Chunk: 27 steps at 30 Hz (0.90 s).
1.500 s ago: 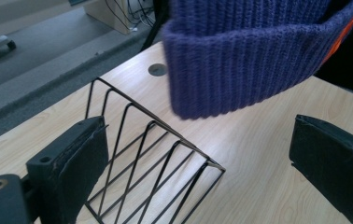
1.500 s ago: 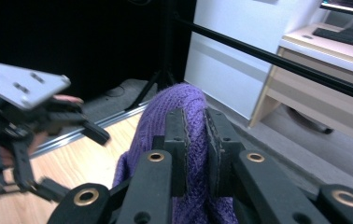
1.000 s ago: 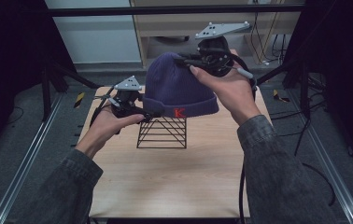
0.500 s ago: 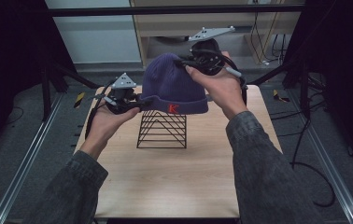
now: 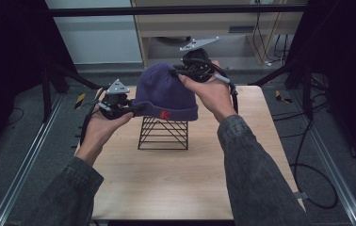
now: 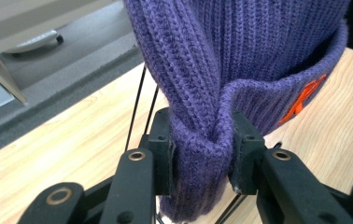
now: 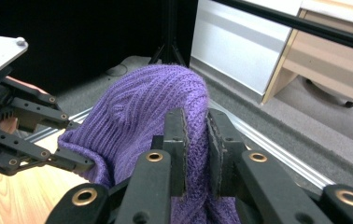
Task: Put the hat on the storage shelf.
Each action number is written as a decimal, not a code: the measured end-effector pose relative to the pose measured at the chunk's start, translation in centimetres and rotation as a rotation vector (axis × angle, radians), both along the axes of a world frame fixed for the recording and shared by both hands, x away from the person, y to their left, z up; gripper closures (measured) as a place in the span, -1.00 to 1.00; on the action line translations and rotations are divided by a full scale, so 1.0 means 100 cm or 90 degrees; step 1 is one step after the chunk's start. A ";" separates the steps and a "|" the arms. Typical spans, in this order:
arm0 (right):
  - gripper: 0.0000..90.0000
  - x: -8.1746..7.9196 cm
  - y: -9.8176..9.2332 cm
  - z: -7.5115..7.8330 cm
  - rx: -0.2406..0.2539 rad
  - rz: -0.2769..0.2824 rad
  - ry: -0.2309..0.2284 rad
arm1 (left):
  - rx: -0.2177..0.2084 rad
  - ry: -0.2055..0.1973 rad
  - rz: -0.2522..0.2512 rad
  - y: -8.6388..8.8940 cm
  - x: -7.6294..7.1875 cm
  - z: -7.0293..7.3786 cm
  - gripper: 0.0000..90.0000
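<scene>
Both grippers have the purple knit beanie [image 5: 165,94] pinched: left gripper [image 5: 128,109] clamps a fold of the cuff [image 6: 202,144], its jaws having just closed onto the knit; right gripper [image 5: 182,75] clamped on the crown fabric [image 7: 195,135]. Beanie hangs stretched between them, just above the black wire stand [image 5: 163,133] on the wooden table [image 5: 181,183]. Pickup and positioning look done; what's left is lowering it over the stand and letting go.

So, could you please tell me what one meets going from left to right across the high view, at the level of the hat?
Left hand-held gripper → purple hat → right hand-held gripper → bare right edge of the table.
</scene>
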State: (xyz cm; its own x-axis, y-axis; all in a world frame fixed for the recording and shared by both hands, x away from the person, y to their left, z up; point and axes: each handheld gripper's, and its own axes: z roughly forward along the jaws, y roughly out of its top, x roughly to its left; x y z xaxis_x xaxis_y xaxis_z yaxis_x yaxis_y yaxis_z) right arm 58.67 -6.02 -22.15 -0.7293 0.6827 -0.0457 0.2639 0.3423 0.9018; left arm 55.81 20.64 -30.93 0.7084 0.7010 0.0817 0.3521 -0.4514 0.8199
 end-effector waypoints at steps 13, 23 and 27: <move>0.75 -0.002 0.005 -0.013 -0.025 0.018 0.014 | 0.014 0.015 -0.006 0.002 -0.001 -0.017 0.45; 0.76 -0.009 0.006 -0.013 -0.039 0.027 0.019 | 0.015 0.012 -0.013 0.003 -0.002 -0.021 0.45; 0.76 -0.012 0.006 -0.017 -0.042 0.033 0.019 | 0.011 0.016 -0.013 0.006 -0.001 -0.026 0.44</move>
State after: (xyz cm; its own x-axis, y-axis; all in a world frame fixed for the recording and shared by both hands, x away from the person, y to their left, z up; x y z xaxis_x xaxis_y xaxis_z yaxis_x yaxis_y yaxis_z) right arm 57.45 -5.41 -23.83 -0.7656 0.6398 -0.0674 0.2706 0.4153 0.8685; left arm 55.71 21.20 -33.52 0.7248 0.6849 0.0753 0.3634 -0.4729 0.8027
